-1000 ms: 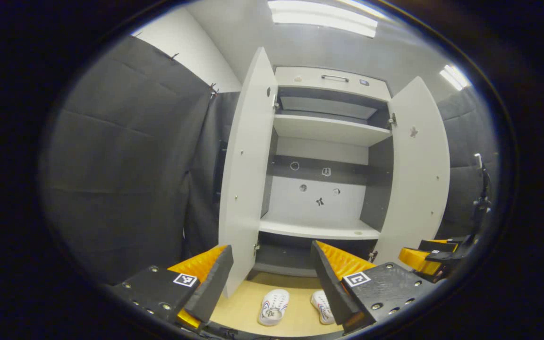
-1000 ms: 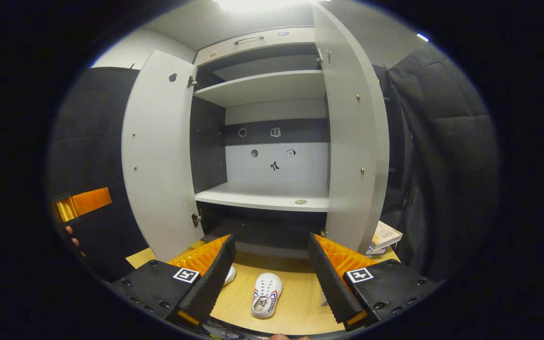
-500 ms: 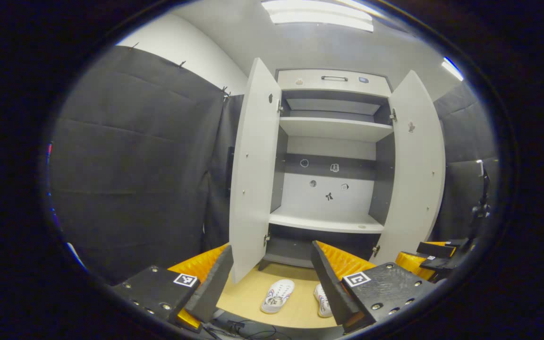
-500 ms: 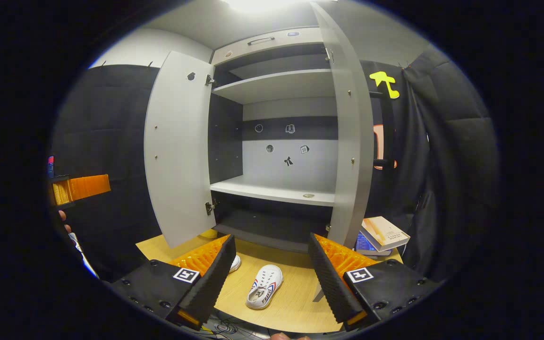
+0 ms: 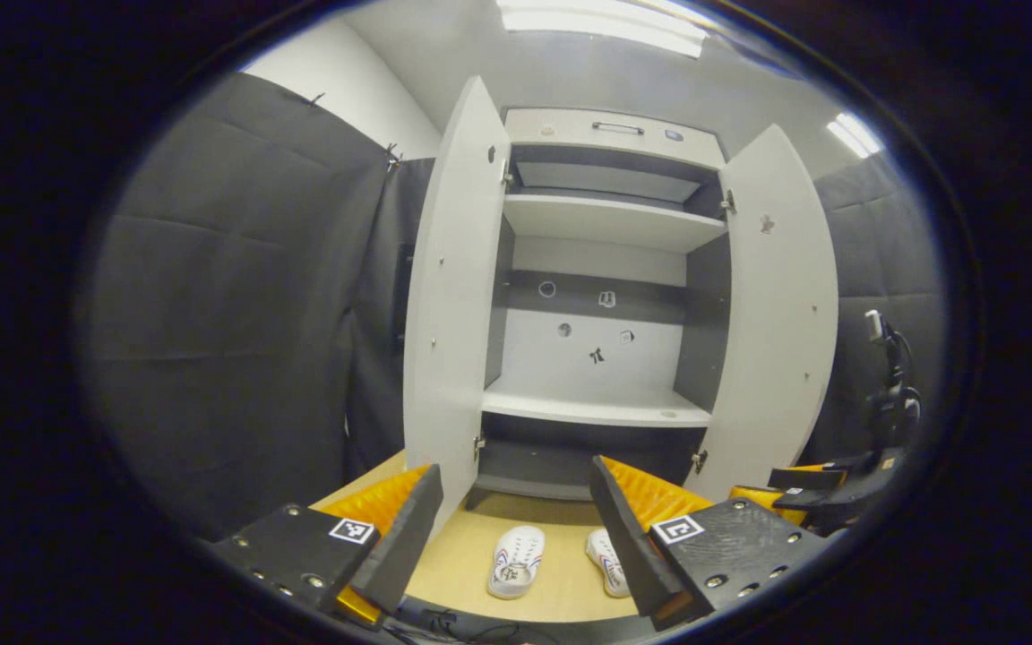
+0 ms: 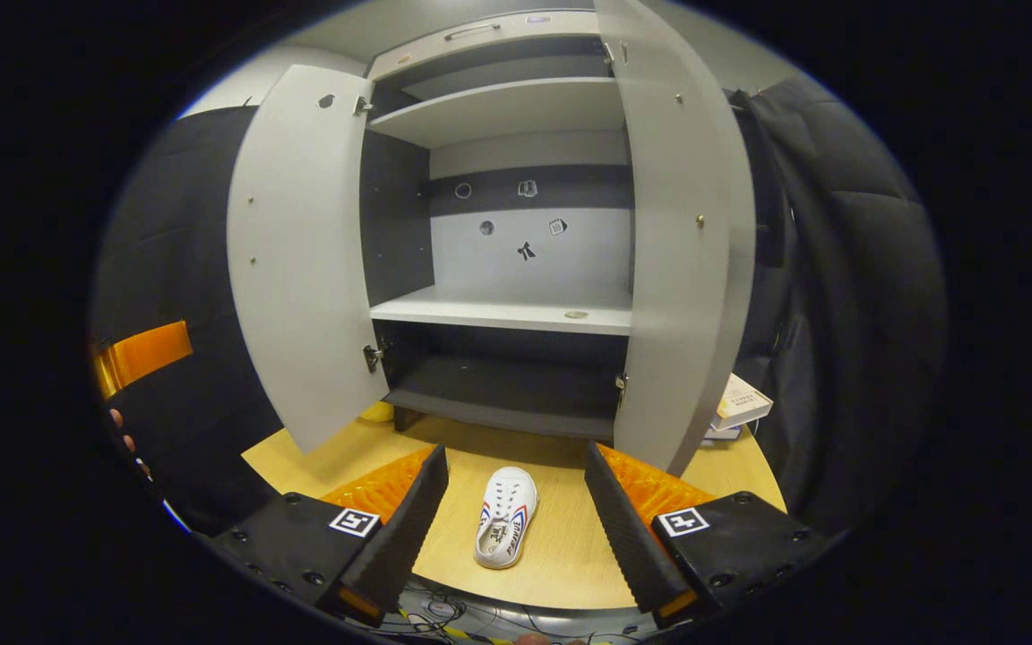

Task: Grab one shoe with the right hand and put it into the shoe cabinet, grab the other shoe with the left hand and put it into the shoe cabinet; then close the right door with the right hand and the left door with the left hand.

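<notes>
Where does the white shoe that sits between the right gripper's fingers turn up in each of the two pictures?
Right gripper view: the shoe lies low at centre on the wooden floor, between the open fingers, toe towards the cabinet.
Left gripper view: probably the right-hand shoe of the pair, low and right of centre, partly behind a finger.
Shared landmark: the open shoe cabinet's lower white shelf.

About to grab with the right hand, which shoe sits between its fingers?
The right shoe, framed between the right gripper fingers; the other shoe lies left.
</notes>
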The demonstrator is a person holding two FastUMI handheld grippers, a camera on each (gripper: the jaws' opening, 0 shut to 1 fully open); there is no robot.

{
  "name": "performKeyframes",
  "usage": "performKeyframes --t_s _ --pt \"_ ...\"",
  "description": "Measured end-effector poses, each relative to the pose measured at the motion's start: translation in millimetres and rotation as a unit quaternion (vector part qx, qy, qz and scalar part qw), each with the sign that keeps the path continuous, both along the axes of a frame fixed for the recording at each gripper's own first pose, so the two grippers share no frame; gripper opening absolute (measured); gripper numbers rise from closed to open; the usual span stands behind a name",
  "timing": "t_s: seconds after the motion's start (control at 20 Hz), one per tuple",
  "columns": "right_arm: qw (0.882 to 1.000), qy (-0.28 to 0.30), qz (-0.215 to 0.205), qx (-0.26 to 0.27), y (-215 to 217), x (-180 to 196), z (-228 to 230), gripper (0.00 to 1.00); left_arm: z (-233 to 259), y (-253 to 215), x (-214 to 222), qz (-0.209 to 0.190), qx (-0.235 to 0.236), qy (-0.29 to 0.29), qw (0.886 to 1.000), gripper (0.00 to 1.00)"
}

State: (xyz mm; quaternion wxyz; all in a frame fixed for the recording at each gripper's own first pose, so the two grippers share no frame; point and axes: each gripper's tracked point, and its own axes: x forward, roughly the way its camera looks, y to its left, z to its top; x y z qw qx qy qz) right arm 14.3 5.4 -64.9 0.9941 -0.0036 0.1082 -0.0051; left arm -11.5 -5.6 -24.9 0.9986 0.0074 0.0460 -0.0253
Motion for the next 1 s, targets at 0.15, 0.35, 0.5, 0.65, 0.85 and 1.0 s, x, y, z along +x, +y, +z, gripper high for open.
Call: performKeyframes --t_s 0.15,0.35,0.5,0.65,0.85,1.0 --pt "0.999 0.024 -0.01 0.02 25 25 -10 0.96 -3 28 15 -0.03 0.017 0.006 0.999 0.96" --pt "0.998 0.039 -0.032 0.037 45 48 -24 0.97 -19 47 34 -0.081 0.0 0.03 0.996 0.94" --pt "0.996 0.061 -0.049 0.045 52 59 -34 0.95 -23 58 40 -0.111 -0.008 0.04 0.993 0.95" --pt "0.995 0.075 -0.02 0.069 70 72 -42 0.96 -32 64 40 -0.132 -0.02 0.063 0.989 0.95" --pt "0.99 0.122 -0.024 0.065 69 94 -76 0.96 -43 59 51 -0.143 -0.023 0.077 0.987 0.95" --pt "0.983 0.174 -0.015 0.063 68 110 -114 0.96 -48 42 62 -0.149 -0.041 0.088 0.984 0.96"
